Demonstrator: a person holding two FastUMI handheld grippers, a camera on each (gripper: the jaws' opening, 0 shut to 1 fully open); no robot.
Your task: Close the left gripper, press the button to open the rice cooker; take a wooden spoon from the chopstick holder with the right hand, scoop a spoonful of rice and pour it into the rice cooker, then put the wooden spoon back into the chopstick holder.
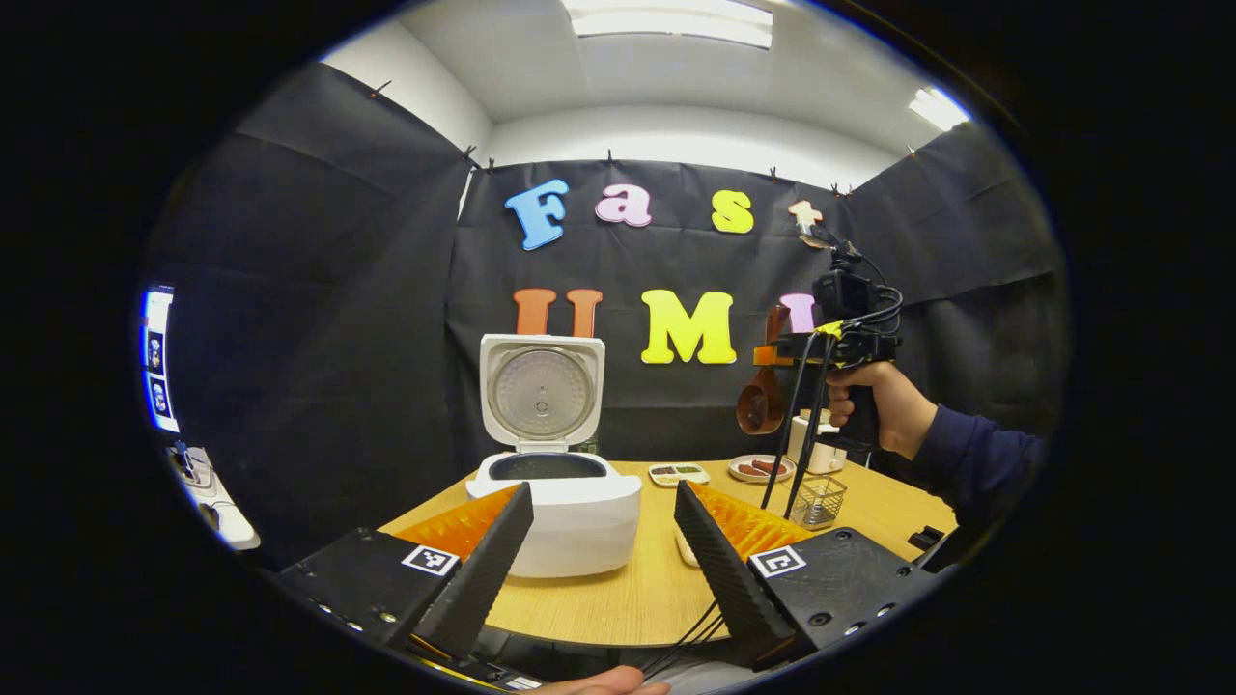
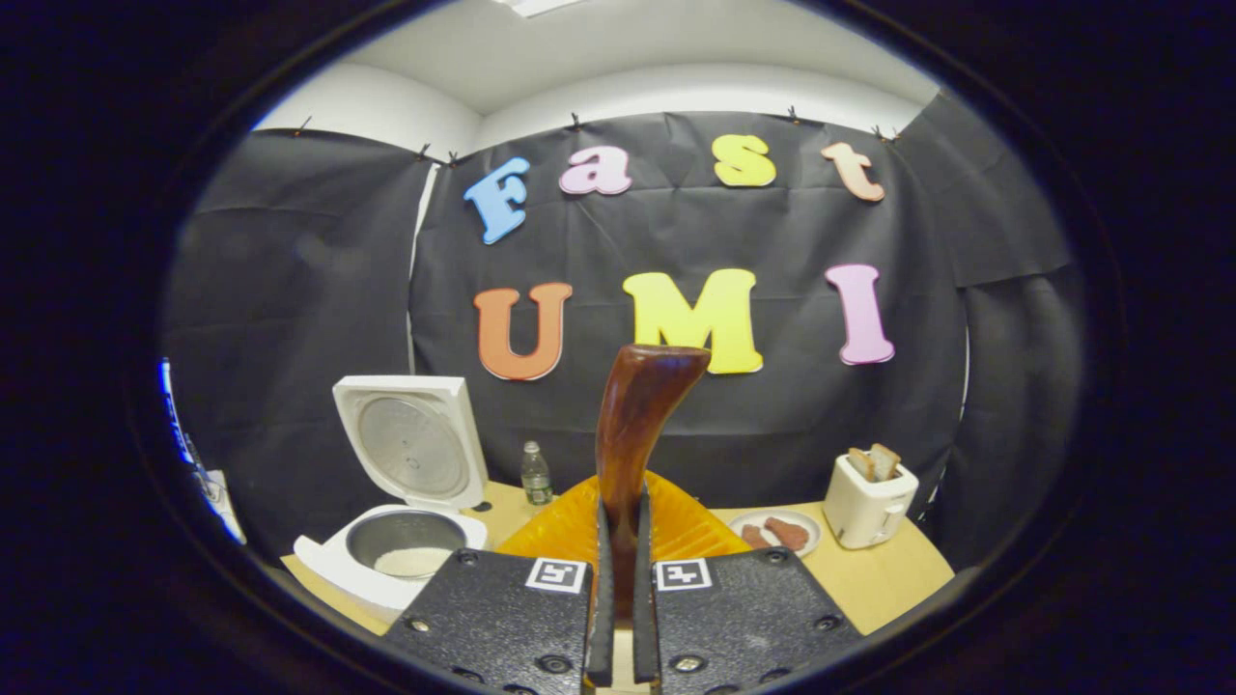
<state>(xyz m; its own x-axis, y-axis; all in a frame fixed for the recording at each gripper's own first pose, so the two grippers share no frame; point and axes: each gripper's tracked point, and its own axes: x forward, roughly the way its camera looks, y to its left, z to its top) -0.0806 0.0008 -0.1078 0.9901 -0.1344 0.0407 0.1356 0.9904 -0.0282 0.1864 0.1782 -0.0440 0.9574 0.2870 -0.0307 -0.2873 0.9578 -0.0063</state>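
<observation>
While the rice cooker [image 1: 555,502] stands lid-up on the table [image 1: 628,598], the left gripper [image 1: 599,560] hangs spread before it, and right of it the right gripper [image 2: 618,579] pinches the raised wooden spoon [image 2: 632,425].

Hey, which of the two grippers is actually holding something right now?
The right gripper: its fingers are clamped on the wooden spoon, raised above the table in the left gripper view. The left gripper is spread open and empty, facing the open rice cooker.

Both views low at table edge, wall-facing; shared: open rice cooker [image 1: 554,497] [image 2: 391,550].
</observation>
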